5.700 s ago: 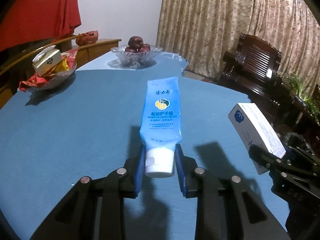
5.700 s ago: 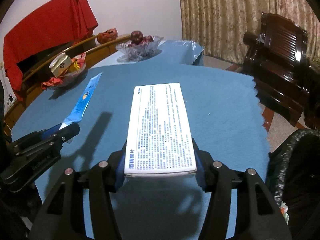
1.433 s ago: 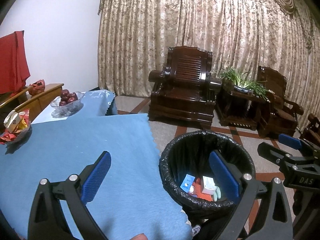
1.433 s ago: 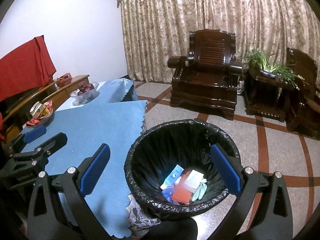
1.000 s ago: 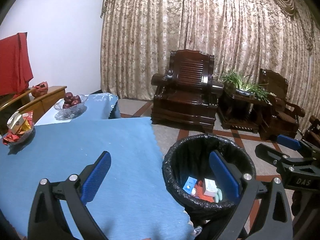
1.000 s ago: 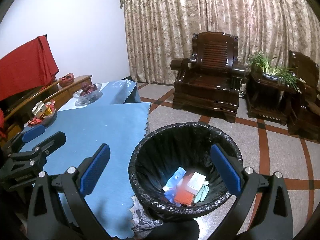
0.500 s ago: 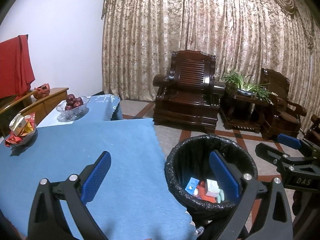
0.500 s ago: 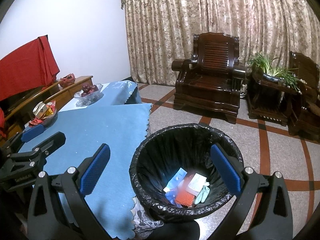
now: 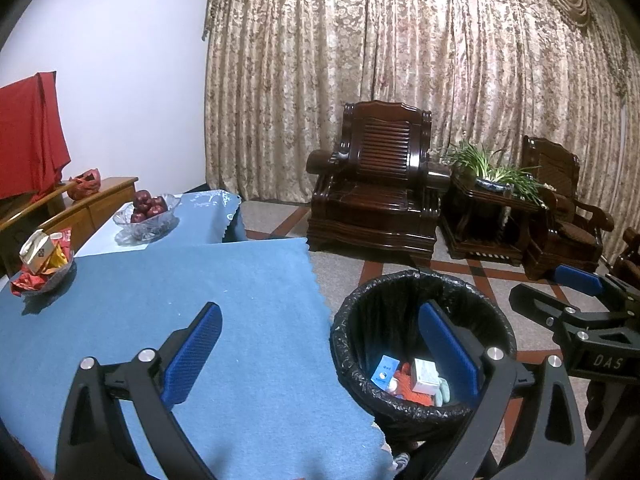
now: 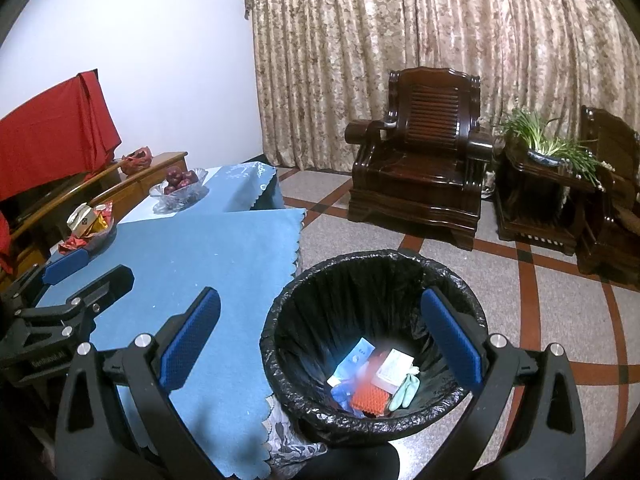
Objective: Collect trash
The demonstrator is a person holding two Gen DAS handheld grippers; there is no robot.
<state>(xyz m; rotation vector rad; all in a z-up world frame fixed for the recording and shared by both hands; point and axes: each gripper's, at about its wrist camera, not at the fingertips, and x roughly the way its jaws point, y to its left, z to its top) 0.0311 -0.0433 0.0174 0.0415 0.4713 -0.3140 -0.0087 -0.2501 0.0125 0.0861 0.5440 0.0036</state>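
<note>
A black-lined trash bin [image 9: 352,320] [image 10: 280,312] stands on the floor at the table's right edge. Inside lie the blue hand cream tube [image 10: 352,356] [image 9: 384,367], the white box [image 10: 392,368] [image 9: 424,371], a red item [image 10: 368,397] and a pale green glove [image 10: 404,388]. My left gripper [image 9: 320,340] is open and empty above the table edge and bin. My right gripper [image 10: 320,328] is open and empty over the bin. Each gripper shows in the other's view, the right one [image 9: 568,300] and the left one [image 10: 80,276].
The table has a blue cloth [image 9: 160,300]. A snack bowl [image 9: 40,264] and a glass fruit bowl [image 9: 146,216] stand at its far side. Dark wooden armchairs [image 9: 380,184], a plant stand [image 9: 492,208] and curtains lie beyond the tiled floor.
Since 5.7 s ago both grippers left the table, let go of the tube and the box, which now lie in the bin. In the last second both grippers rose slightly.
</note>
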